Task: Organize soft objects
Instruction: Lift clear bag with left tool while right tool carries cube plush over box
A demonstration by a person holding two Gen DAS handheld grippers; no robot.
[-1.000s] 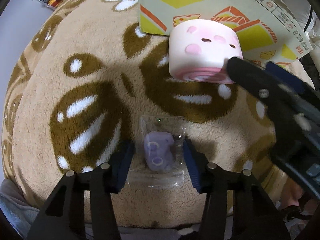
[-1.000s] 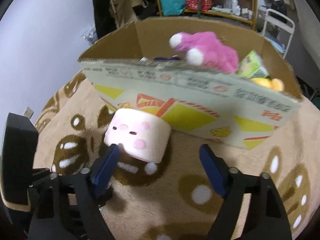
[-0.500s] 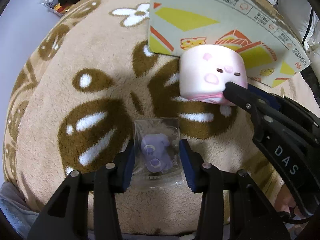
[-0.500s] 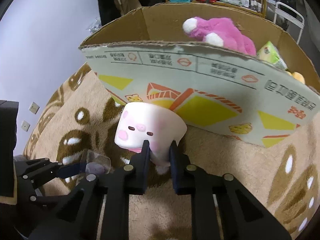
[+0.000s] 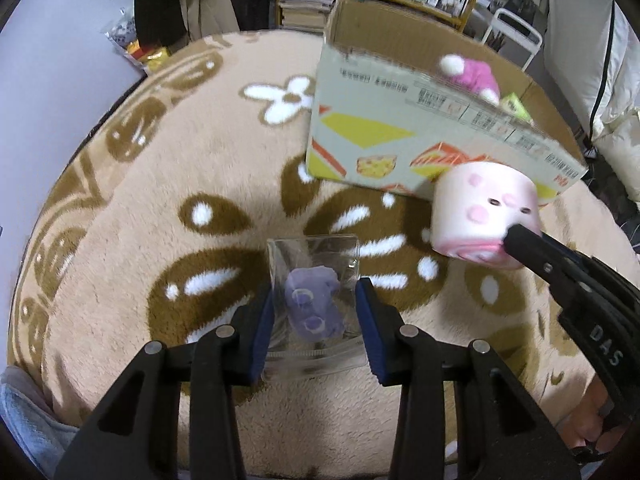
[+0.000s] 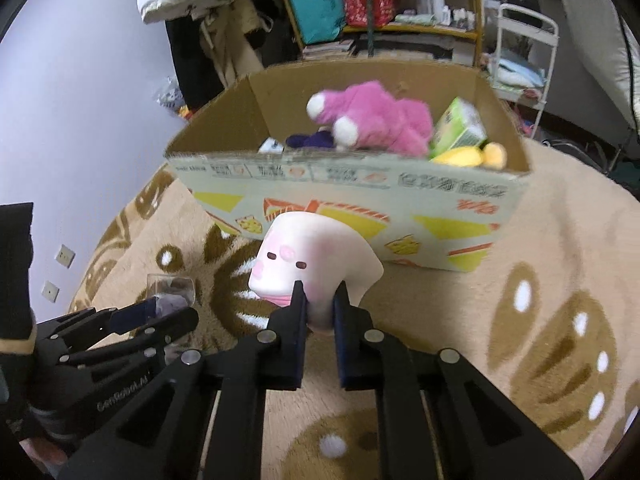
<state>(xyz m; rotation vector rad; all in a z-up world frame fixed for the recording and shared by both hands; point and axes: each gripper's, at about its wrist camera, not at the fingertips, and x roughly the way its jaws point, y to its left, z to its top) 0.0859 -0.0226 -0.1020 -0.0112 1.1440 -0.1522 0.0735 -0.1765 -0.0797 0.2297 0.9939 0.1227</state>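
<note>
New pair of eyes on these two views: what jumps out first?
The pink-faced squishy toy, pinched by its lower edge in the right tongs and held up just in front of the cardboard box. Next, the pink plush lying in that box with other toys. In the left view, the left tongs squeeze a clear bag holding a small purple toy above the brown-patterned blanket.

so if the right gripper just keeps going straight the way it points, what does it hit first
Probably the printed front wall of the cardboard box. The right gripper is shut on the pink squishy toy, which sits just short of that wall and would touch first; depth is unclear.
</note>
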